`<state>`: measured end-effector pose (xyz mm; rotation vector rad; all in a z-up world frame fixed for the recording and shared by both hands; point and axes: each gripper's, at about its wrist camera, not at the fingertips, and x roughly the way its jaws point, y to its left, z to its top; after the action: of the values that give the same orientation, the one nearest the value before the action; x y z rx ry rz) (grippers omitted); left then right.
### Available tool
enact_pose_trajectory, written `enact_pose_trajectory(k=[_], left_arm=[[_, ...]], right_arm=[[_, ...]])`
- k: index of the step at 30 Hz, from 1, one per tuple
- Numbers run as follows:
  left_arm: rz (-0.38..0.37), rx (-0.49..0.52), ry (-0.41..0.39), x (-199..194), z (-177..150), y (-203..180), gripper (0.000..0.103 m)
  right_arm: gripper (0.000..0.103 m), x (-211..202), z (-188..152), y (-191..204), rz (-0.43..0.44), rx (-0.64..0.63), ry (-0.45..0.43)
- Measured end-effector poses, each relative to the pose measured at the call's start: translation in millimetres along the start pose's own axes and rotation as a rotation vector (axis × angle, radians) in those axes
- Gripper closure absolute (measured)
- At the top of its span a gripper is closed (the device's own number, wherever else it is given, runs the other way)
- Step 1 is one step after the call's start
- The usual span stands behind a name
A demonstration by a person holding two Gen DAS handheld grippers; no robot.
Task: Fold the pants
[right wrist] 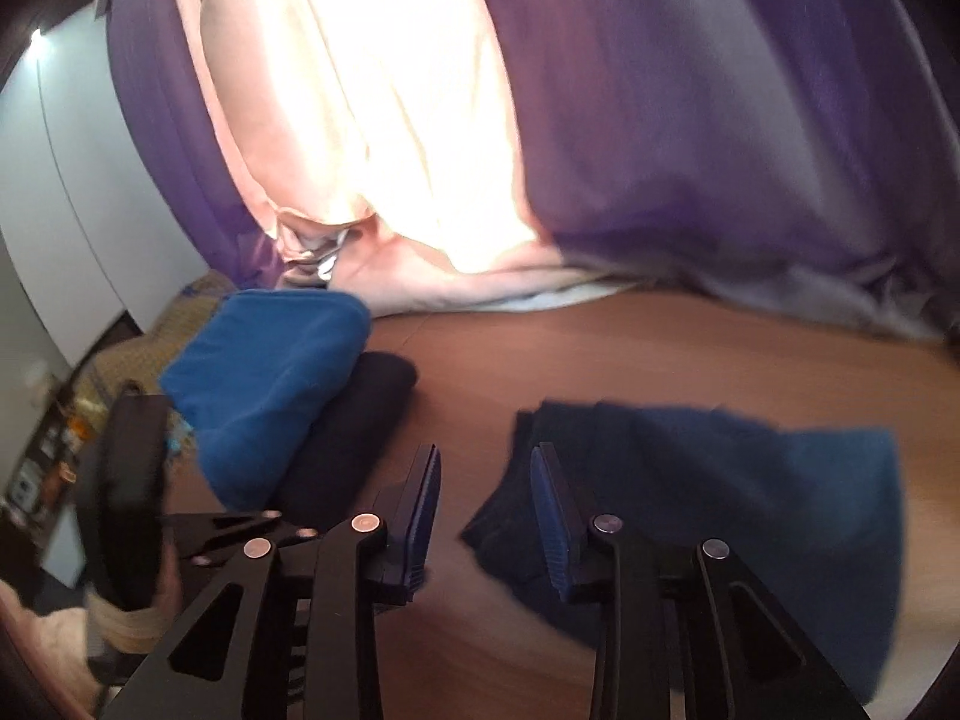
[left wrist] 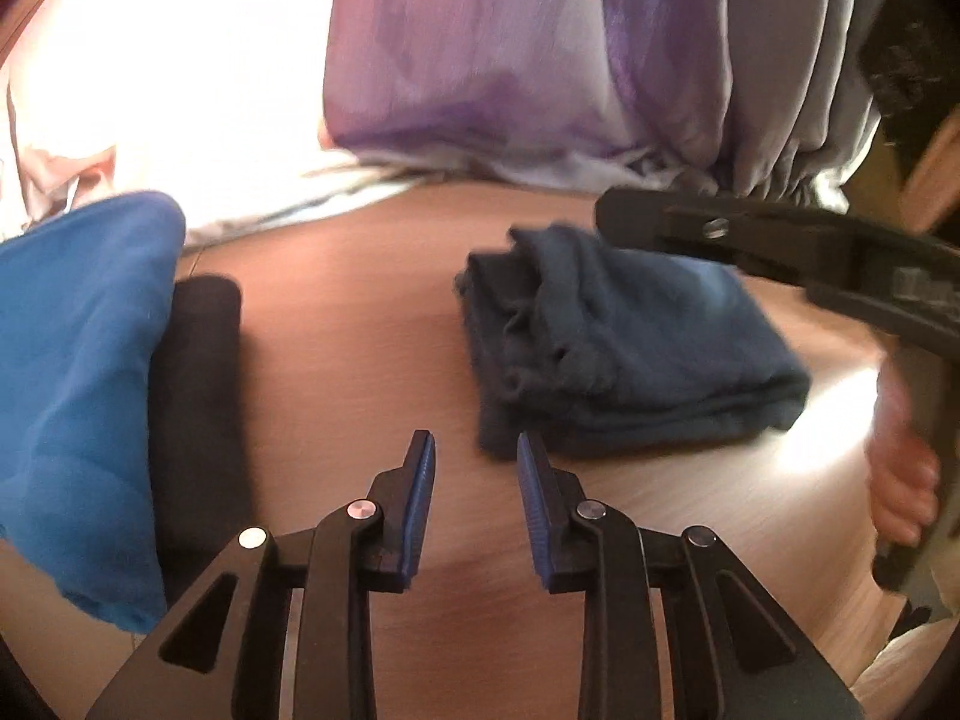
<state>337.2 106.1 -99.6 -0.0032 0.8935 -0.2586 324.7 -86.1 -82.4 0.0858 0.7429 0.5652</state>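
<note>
We saw the folded dark navy fabric pants (left wrist: 630, 348) lying on the brown wooden tabletop (left wrist: 360, 330), long axis slanting right and nearer. Both the left hand-held gripper (left wrist: 476, 468) and the right hand-held gripper (right wrist: 486, 480) were released, empty.

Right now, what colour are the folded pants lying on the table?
Dark navy blue; the folded pants show best in the left wrist view.

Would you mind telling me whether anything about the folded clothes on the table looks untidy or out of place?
The dark navy pants are folded, but their near-left end is bunched and ragged rather than square. The bright blue garment slumps over the black folded piece beside it. Both grippers hang open, holding nothing.
</note>
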Motion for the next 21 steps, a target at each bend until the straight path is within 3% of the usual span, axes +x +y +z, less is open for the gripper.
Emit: enact_pose_trajectory(k=[8, 15, 18, 21], left_arm=[[-0.064, 0.005, -0.064, 7.0, 17.8, -21.4, 0.075], [-0.089, -0.032, -0.029, 28.6, 21.5, -23.7, 0.075], [-0.087, -0.05, 0.004, 40.5, 16.4, -18.8, 0.083], [-0.071, -0.046, 0.006, 41.5, 12.5, -18.6, 0.084]], right_arm=[[0.07, 16.9, 33.8, -32.2, -0.102, -0.17, 0.104], [0.07, 38.5, 36.6, -40.7, -0.033, -0.252, 0.215], [0.07, 50.8, 32.5, -38.3, -0.015, -0.269, 0.253], [0.07, 64.2, 28.5, -36.1, -0.045, -0.283, 0.267]])
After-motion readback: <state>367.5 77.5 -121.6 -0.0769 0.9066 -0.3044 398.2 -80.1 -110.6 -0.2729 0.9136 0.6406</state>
